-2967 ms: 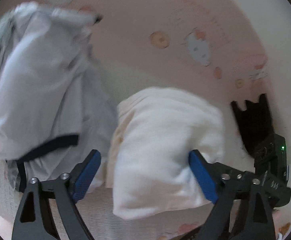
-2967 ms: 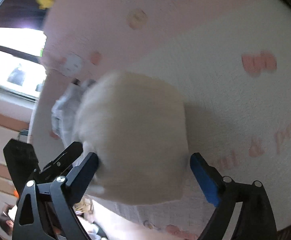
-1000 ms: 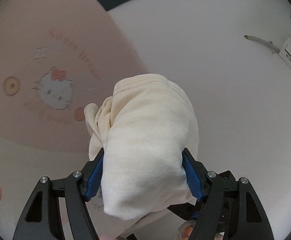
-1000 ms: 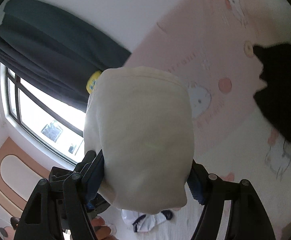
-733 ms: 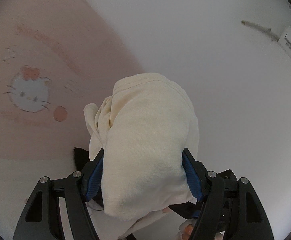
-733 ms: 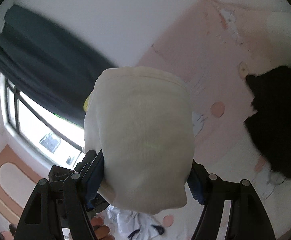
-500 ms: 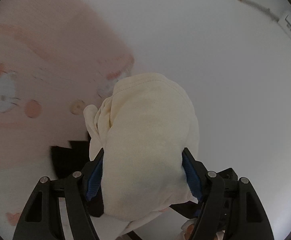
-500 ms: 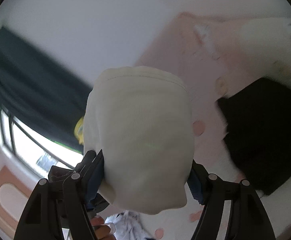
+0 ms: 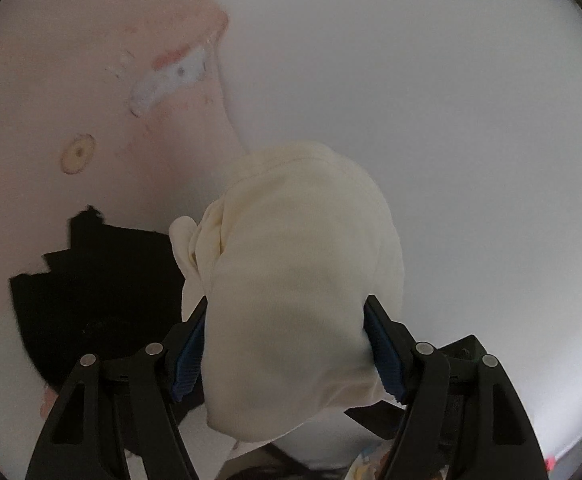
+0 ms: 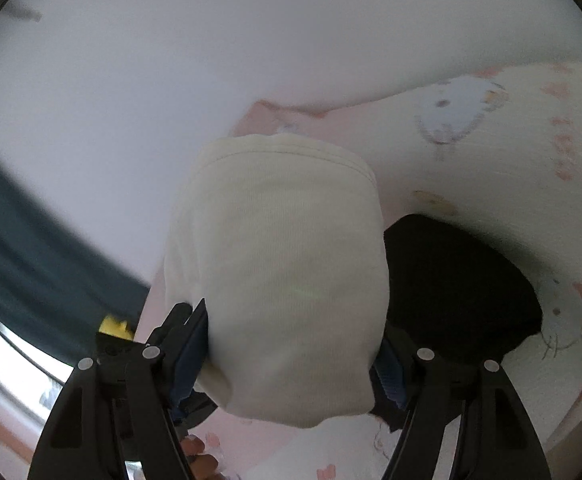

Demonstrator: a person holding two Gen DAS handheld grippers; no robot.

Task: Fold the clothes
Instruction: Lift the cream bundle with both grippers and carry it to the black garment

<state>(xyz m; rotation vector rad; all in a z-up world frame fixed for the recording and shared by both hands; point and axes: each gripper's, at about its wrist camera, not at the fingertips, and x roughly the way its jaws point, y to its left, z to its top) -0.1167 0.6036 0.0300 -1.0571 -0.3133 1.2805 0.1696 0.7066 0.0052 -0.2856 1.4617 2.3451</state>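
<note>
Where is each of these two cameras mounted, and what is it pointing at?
Left wrist: sits on the left gripper, looking along its fingers at the cream garment clamped between them, a black garment on the pink bedding, and white wall.
Right wrist: sits on the right gripper, likewise clamped on the cream bundle; a fingertip shows below.
Shared: cream garment, black garment, bedding, wall.

— Behind everything? Plain white wall (image 9: 431, 80), blurred.
— And lower down? Pink bedsheet (image 9: 71, 80) printed with cartoon cats and small round biscuits, cream in parts (image 10: 531, 184).
— On the window side? Dark teal curtain (image 10: 23, 248), hanging beside a bright window (image 10: 7, 356); something small and yellow (image 10: 115, 326) at the curtain's lower edge, too blurred to identify.
</note>
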